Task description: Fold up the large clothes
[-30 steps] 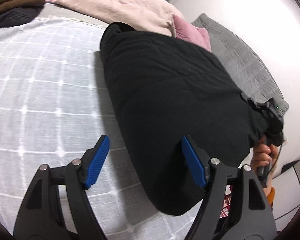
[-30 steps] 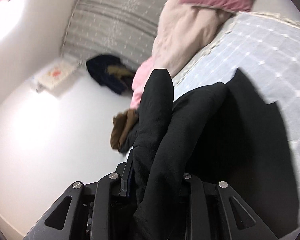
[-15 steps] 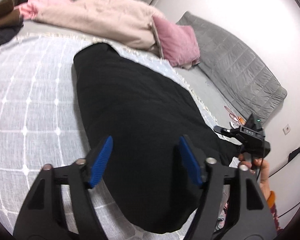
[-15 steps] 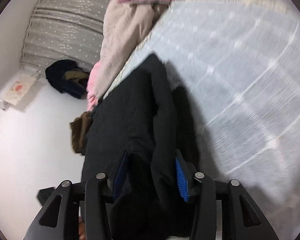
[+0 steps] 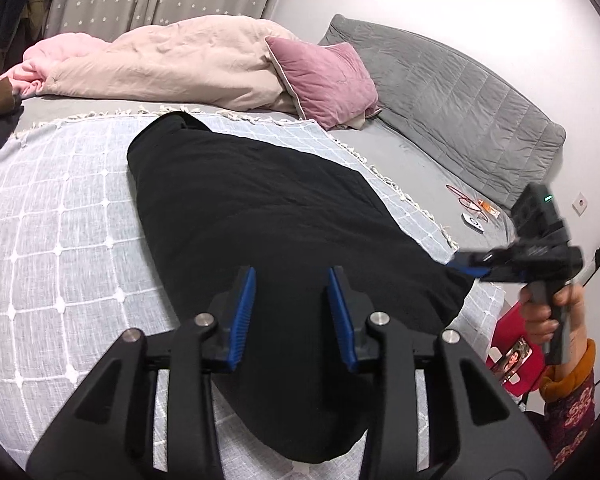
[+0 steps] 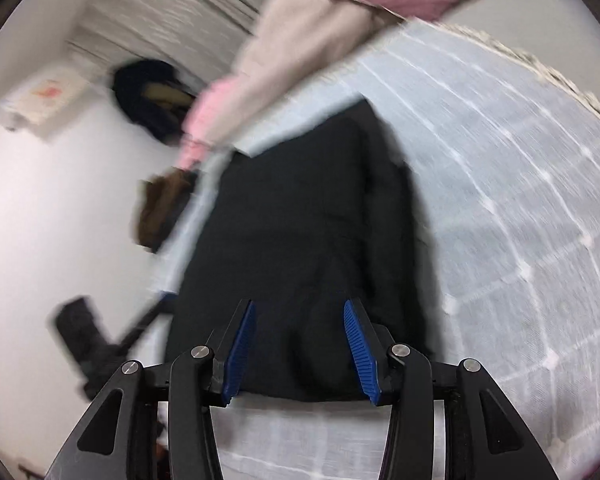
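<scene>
Black garment [image 5: 260, 216] lies folded lengthwise on the checked blanket [image 5: 60, 216] on the bed; cross-folds look left to do. Your left gripper [image 5: 292, 312] hovers over its near end, fingers narrowing, nothing between. Your right gripper [image 6: 298, 344] has let go, fingers part-open, empty; a second ago it clamped the cloth.

right wrist view motion-blurred, left gripper [image 6: 162, 304] smeared, black garment [image 5: 284, 240] near end behind fingers
</scene>
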Demonstrator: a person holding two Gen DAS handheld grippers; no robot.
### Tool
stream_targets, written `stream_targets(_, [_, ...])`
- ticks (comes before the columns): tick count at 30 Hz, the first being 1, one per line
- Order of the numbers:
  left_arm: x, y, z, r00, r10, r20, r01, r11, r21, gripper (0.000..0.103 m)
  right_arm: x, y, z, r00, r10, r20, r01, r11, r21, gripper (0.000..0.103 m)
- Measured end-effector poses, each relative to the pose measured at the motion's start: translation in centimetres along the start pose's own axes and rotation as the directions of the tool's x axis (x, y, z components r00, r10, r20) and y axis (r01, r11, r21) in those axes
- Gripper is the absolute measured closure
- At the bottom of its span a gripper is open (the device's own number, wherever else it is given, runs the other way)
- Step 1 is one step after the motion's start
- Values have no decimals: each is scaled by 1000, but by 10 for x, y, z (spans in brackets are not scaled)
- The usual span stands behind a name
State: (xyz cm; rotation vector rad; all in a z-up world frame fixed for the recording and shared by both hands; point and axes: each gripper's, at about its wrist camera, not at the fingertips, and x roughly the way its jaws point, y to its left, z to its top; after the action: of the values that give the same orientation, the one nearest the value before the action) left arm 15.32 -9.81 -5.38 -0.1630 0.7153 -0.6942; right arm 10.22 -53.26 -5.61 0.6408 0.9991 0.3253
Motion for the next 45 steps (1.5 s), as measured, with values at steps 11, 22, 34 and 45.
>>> stream_targets(11, [3, 10, -1, 1000, 8, 15, -7, 1000, -18, 64, 29, -16, -4, 998, 38, -58, -34, 997, 74, 75])
stream_targets(22, [31, -27, -21, 996, 55, -69, -49, 995, 86, 67, 33, -26, -3, 977, -211, 17, 210, 976, 53, 74])
stream_targets(34, [21, 5, -9, 980, 64, -186, -83, 992, -95, 14, -15, -38, 3, 989, -63, 131, 34, 977, 211, 22])
stream_targets(45, [72, 90, 2, 948, -144, -284, -24, 857, -515, 13, 51, -71, 51, 996, 49, -79, -24, 958, 287, 13])
